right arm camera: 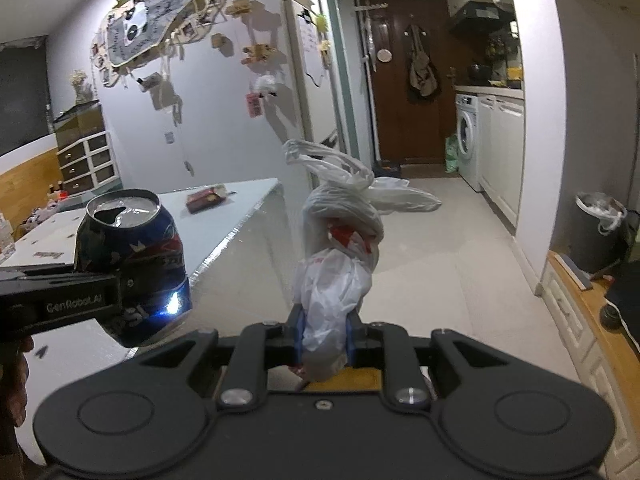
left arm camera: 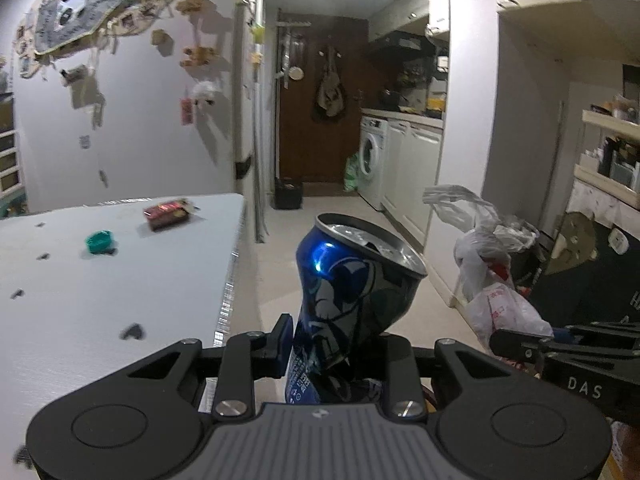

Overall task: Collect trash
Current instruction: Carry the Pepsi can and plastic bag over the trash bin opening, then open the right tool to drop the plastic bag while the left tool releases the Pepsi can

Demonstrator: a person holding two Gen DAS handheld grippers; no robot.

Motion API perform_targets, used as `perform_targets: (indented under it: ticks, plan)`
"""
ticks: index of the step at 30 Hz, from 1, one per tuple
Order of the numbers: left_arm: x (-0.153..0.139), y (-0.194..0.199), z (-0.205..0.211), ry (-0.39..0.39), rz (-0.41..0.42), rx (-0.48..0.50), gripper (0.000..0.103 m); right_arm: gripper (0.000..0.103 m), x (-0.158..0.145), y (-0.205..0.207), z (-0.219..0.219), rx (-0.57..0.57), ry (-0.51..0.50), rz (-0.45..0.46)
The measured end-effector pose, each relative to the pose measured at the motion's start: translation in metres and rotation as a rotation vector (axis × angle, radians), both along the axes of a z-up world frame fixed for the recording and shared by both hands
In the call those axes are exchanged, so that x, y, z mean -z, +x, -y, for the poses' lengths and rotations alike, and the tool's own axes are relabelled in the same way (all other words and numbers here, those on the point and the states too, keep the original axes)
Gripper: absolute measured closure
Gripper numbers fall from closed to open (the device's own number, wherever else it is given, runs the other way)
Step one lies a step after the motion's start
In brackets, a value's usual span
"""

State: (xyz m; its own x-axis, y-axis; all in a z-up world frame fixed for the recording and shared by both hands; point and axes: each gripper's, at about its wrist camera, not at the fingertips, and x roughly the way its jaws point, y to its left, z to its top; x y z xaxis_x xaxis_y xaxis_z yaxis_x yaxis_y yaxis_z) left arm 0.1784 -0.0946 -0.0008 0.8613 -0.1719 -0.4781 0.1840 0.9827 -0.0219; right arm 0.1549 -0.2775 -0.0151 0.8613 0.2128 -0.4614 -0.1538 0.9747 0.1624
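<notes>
Two grippers are up in the air, each clamped on a piece of trash. The left gripper (left arm camera: 334,350) squeezes a dented blue can (left arm camera: 352,292) low on its body, the opened top tilted up and away; seen from the right wrist, the same can (right arm camera: 136,256) hangs just beyond the desk's near right corner, off the surface. The right gripper (right arm camera: 324,338) pinches a knotted white bag (right arm camera: 340,248) with red print between its blue pads (right arm camera: 298,336), the bag's loose handles sticking up above the knot; from the left wrist the bag (left arm camera: 492,276) sits just right of the can, over the floor. A bit of a hand (right arm camera: 16,376) shows at the left edge of the right view, behind the left gripper. On the white desk (left arm camera: 120,288), a small teal piece (left arm camera: 98,241) lies toward the middle, and a red packet (left arm camera: 166,216) lies near the far right corner; small dark scraps dot the rest of the surface. Farther off on the right, a lined bin (right arm camera: 598,232) stands by the wall, well apart from both grippers. At the far end are a washer (left arm camera: 372,160) and a brown door (left arm camera: 312,120).
</notes>
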Motion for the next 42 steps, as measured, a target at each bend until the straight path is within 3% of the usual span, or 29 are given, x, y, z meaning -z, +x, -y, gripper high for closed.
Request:
perform_targets:
  ticks: [9, 20, 31, 38, 42]
  plan:
    - [0.043, 0.032, 0.033, 0.003, -0.109, 0.044, 0.074, 0.083, 0.040, 0.014, 0.029, 0.031, -0.016, -0.099]
    - [0.119, 0.086, 0.049, -0.006, -0.295, 0.051, 0.074, 0.083, 0.118, 0.053, 0.053, 0.055, -0.022, -0.291]
    - [0.189, 0.125, 0.049, 0.010, -0.470, 0.048, 0.074, 0.082, 0.179, 0.099, 0.039, -0.041, -0.012, -0.501]
    - [0.211, 0.138, 0.049, 0.017, -0.520, 0.046, 0.074, 0.082, 0.208, 0.125, 0.021, -0.104, -0.027, -0.614]
    - [0.218, 0.141, 0.050, 0.036, -0.544, 0.063, 0.074, 0.075, 0.217, 0.133, 0.015, -0.129, -0.041, -0.647]
